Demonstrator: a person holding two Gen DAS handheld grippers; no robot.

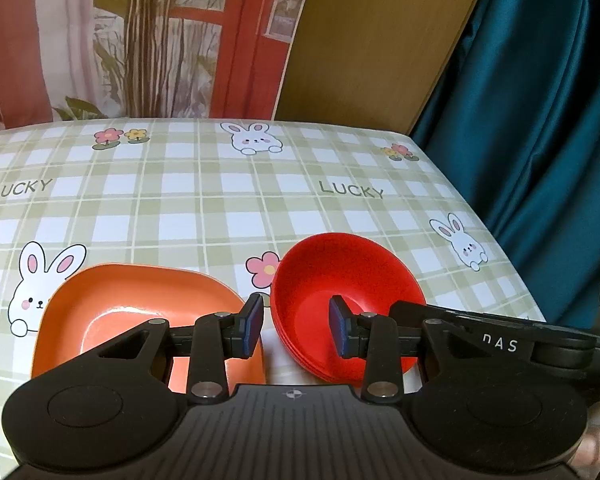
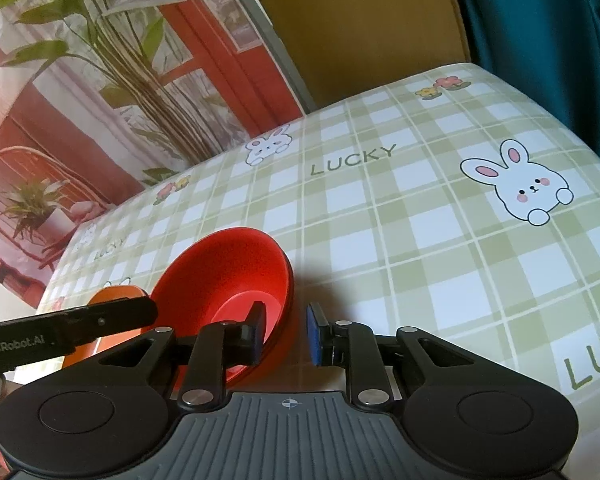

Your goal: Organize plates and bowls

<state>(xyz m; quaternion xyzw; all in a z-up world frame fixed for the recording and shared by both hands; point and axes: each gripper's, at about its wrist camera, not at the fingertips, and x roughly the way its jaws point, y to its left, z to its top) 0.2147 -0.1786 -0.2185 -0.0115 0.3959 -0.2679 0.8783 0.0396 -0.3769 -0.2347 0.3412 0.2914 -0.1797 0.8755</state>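
A stack of red bowls [image 1: 342, 280] sits on the checked tablecloth, with an orange square plate [image 1: 128, 304] just to its left. My left gripper [image 1: 296, 330] is open, its jaws straddling the bowls' left rim, one inside and one outside. In the right wrist view the red bowls [image 2: 224, 276] lie left of centre. My right gripper [image 2: 286, 336] is open, straddling the bowls' right rim. The orange plate [image 2: 112, 294] is mostly hidden behind the left gripper's body [image 2: 60, 334].
The table [image 1: 220, 200] has a green plaid cloth with rabbits and "LUCKY" print. A poster wall with plants stands behind it, a wooden panel [image 1: 372, 40] and teal curtain [image 1: 540, 100] at the right. The table's right edge is near the bowls.
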